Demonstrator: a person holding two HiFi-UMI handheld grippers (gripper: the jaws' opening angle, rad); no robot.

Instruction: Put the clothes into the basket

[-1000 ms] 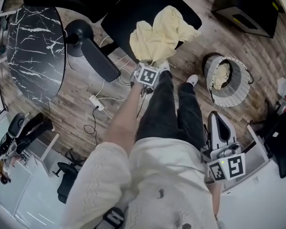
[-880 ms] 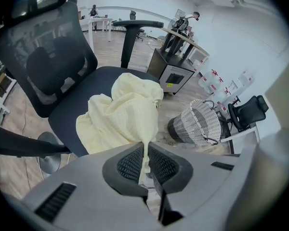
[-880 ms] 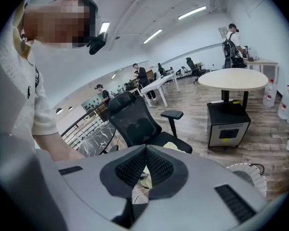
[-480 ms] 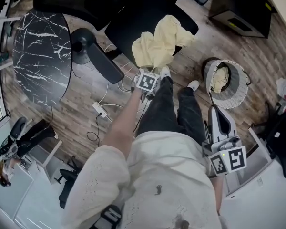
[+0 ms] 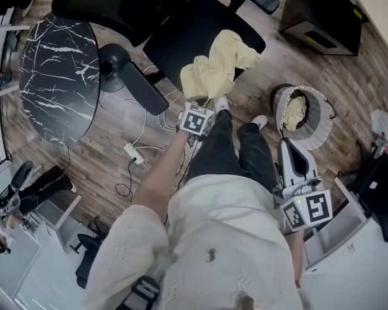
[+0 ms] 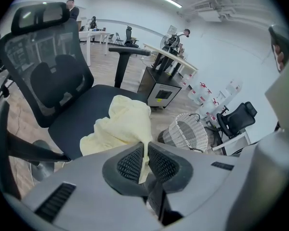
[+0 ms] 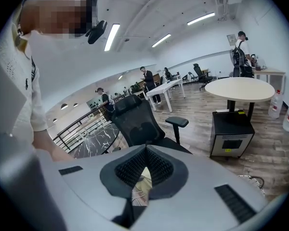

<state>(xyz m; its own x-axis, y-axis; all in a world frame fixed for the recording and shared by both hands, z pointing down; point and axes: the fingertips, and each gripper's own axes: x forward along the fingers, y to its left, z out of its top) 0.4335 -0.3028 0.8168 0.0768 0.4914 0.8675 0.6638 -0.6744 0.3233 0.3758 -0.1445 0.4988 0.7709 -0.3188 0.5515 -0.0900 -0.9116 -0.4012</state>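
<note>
A pale yellow garment [image 5: 216,63] hangs over the seat of a black office chair [image 5: 181,28], and my left gripper [image 5: 209,101] is shut on its near edge. In the left gripper view the cloth [image 6: 123,126] runs up from between the closed pads [image 6: 132,163] of the left gripper [image 6: 145,150]. The white wicker basket [image 5: 320,131] stands on the floor to the right, with a cream cloth [image 5: 296,112] inside it. The right gripper [image 5: 286,146] hangs by my right leg, short of the basket, its jaws together around nothing [image 7: 144,165].
A round black marble table [image 5: 52,70] stands at the left. A chair armrest [image 5: 139,86], white cables and a power strip [image 5: 132,152] lie on the wood floor near my feet. A black cabinet [image 5: 320,18] stands behind the basket [image 6: 188,131].
My left gripper has risen with the yellow garment, pulling its near edge up off the chair seat. The right gripper has come up a little.
</note>
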